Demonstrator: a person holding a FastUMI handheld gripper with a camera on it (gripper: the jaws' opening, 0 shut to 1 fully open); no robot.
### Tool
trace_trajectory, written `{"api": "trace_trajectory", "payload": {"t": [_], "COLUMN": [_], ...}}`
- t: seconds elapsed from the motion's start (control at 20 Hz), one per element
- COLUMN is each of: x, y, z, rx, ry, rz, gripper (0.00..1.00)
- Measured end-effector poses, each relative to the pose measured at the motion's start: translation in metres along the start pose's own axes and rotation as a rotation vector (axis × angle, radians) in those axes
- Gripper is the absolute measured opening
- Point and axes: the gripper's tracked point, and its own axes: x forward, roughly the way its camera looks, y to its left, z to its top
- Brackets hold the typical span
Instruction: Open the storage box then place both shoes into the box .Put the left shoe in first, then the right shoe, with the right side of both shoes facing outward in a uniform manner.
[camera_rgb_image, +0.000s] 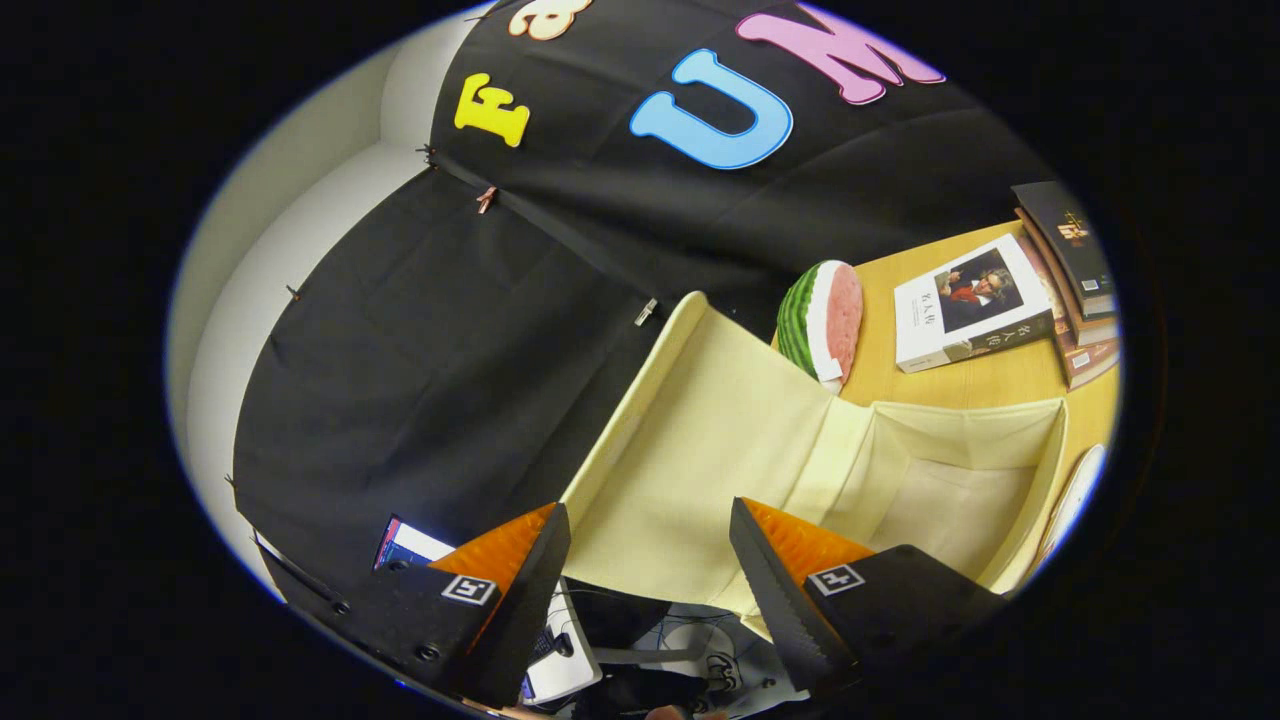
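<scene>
Box (930, 470): pale cream fabric, open, lying on the wooden table (990, 380) just ahead of and beyond your fingers. Its lid (700, 440) is thrown back and stands up against the booth wall, with the cavity to the right of it. No shoes seen inside.

Gripper (650, 545): fingers spread apart, nothing between them; the lower end of the lid shows through the gap.

Handling, judged from the look of it: the walls and lid are soft cloth over thin board, so expect the box to be light, to slide on the table if you push it, and to fold or sag if pinched mid-panel. If you need to take hold, go for the stiffened rim of the lid or the front wall, not the loose gusset at the corner. The lid may flop back down; watch it when you bring a shoe over.

Step, as I judge it: opening looks done; the left shoe comes next.

Around it: a watermelon slice (822, 322) stands at the far corner of the box, near the lid. A white book (972, 315) with a portrait on its cover lies beyond it, and a stack of dark books (1075, 270) is just beside that.

Writing: the white book carries characters down its cover, too small to read. The dark books' marks are unreadable as well.
</scene>
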Motion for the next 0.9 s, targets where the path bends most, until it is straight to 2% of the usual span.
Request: {"api": "trace_trajectory", "payload": {"t": [0.15,0.3,0.5,0.65,0.75,0.9], "x": [0.005,-0.024,-0.104,-0.165,-0.199,-0.229], "y": [0.004,-0.024,-0.092,-0.149,-0.186,-0.237], "z": [0.002,0.01,0.03,0.032,0.021,-0.016], "rx": [0.009,-0.061,-0.168,-0.288,-0.355,-0.39], "ry": [-0.001,-0.059,-0.173,-0.199,-0.166,-0.059], "rz": [0.001,-0.081,-0.3,-0.501,-0.625,-0.763], "gripper": [0.97,0.97,0.97,0.97,0.97,0.97]}}
